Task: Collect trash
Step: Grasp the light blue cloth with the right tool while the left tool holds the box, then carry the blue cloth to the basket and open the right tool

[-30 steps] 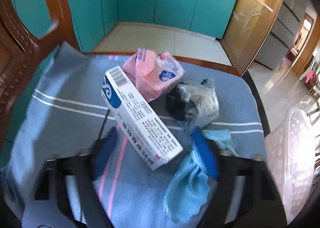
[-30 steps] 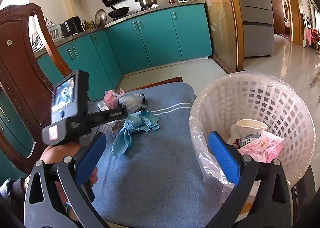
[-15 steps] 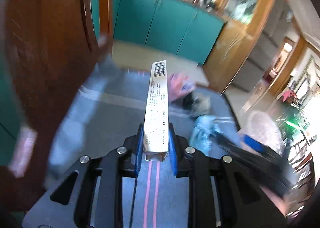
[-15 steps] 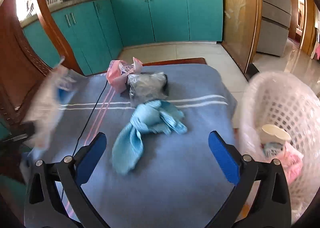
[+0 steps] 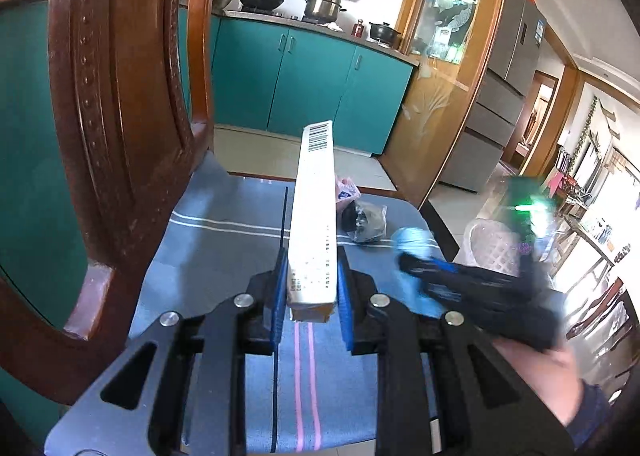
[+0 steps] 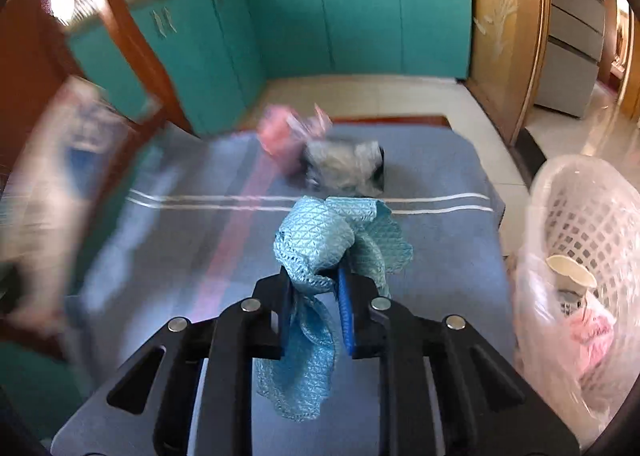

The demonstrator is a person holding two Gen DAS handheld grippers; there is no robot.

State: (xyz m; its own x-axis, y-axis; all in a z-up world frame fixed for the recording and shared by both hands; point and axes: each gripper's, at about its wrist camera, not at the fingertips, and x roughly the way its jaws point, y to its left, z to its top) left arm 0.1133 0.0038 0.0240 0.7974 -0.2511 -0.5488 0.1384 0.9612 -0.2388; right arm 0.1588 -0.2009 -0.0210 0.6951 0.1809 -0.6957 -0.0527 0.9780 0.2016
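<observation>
- The left gripper (image 5: 311, 288) pinches a long white carton (image 5: 314, 216) at its near end; the carton points away toward 12 o'clock, clear of the blue blanket (image 5: 224, 240).
- A barcode sits at the carton's far end; the rows of small print along its side are too small to read.
- The right gripper (image 6: 314, 296) is closing on a crumpled light-blue cloth (image 6: 320, 240); the cloth fills the gap between the pads, bunches ahead of them and hangs down behind them.
- In the left wrist view the right gripper enters from 4 o'clock, motion-blurred, with the person's hand (image 5: 536, 372) and a dark sleeve behind it.
- A pink wrapper (image 6: 284, 132) and a black-and-clear plastic bag (image 6: 344, 164) lie touching at 12 o'clock on the blanket, both blurred; the wrapper's label is unreadable.
- The lined white basket (image 6: 580, 216) stands at 3 o'clock beside the blanket and holds a paper cup (image 6: 570, 270) and pink wrapping; its lower part is cut off.
- A wooden chair back (image 5: 120, 116) fills 9 o'clock.
</observation>
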